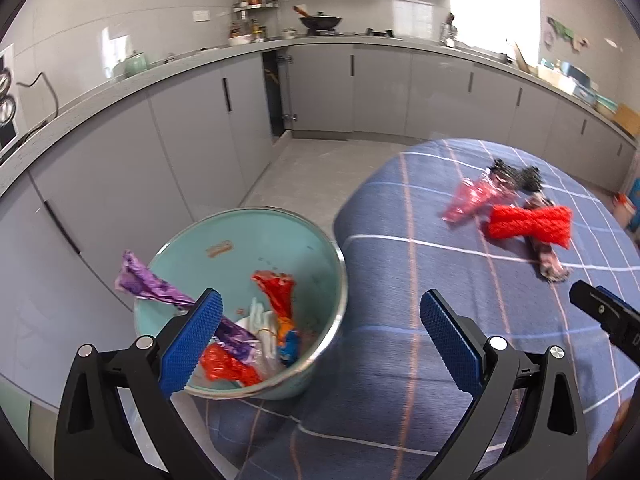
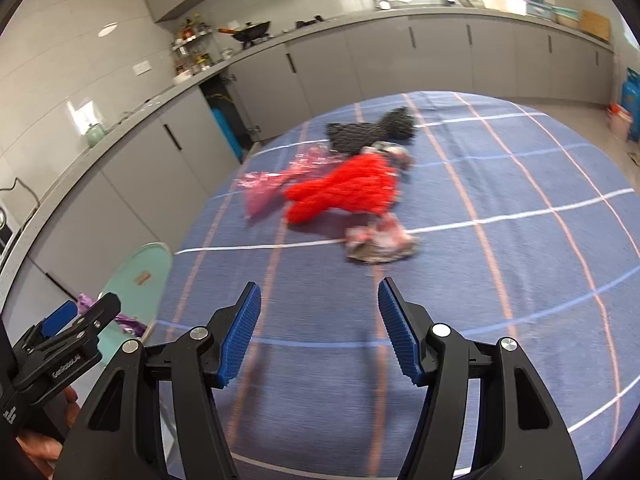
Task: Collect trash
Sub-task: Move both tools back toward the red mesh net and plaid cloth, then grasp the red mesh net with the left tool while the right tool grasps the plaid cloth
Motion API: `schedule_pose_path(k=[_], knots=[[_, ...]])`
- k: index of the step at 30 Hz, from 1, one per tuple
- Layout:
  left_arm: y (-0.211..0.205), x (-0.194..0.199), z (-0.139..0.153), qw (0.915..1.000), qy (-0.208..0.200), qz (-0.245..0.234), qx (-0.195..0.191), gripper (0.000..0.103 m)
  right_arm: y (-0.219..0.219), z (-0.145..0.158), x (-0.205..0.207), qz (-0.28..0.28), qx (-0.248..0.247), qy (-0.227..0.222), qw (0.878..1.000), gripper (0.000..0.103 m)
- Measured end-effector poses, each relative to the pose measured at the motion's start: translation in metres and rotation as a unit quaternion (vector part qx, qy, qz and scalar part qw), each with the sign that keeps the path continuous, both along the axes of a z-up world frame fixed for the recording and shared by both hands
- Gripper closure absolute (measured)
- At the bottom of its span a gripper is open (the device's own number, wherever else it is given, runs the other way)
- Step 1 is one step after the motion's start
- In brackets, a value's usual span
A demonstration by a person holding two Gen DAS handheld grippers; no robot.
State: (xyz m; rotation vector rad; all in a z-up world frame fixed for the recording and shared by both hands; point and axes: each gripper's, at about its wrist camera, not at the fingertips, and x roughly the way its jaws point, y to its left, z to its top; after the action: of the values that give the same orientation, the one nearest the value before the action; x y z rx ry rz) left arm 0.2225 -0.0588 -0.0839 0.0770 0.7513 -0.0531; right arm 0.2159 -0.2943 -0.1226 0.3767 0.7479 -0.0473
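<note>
A teal bowl (image 1: 256, 240) at the left edge of the table holds several wrappers, red, white and orange. A purple wrapper (image 1: 144, 284) hangs over its rim. My left gripper (image 1: 320, 300) stands wide open just right of the bowl, above the cloth, with nothing between its fingers. On the blue checked cloth (image 2: 500, 280) lie a pink wrapper (image 2: 272, 184), a red knitted piece (image 2: 348, 192), a black knitted piece (image 2: 372, 130) and a crumpled pinkish wrapper (image 2: 376, 240). My right gripper (image 2: 320, 292) is open and empty, short of the crumpled wrapper.
Grey kitchen cabinets (image 1: 180, 140) and a worktop run along the left and back, with a wok (image 1: 320, 21) and jars on it. Tiled floor (image 1: 312, 172) lies between the table and the cabinets. The left gripper (image 2: 80, 320) and a hand show at the right wrist view's lower left.
</note>
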Motion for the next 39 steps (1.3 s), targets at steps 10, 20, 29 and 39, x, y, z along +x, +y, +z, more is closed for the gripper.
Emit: schedule_pose_path(k=[10,20,29,39], knots=[[-0.036,0.004,-0.007,0.9989,0.010,-0.045,0.004,0.006,-0.040,-0.007,0.004,-0.034,-0.004,0.013,0.999,0.042],[-0.053,0.025,-0.012,0.9983,0.017,-0.055,0.009,0.006,-0.036,-0.020,0.059,0.000,-0.031,0.055,0.998,0.042],[-0.062,0.048,-0.014,0.9979,0.017,-0.062,0.008,0.007,-0.039,-0.024,0.091,0.019,-0.026,0.079,0.996,0.043],[-0.074,0.068,-0.017,0.9970,0.027,-0.071,-0.010,0.007,-0.036,-0.033,0.095,0.045,-0.068,0.100,0.992,0.091]])
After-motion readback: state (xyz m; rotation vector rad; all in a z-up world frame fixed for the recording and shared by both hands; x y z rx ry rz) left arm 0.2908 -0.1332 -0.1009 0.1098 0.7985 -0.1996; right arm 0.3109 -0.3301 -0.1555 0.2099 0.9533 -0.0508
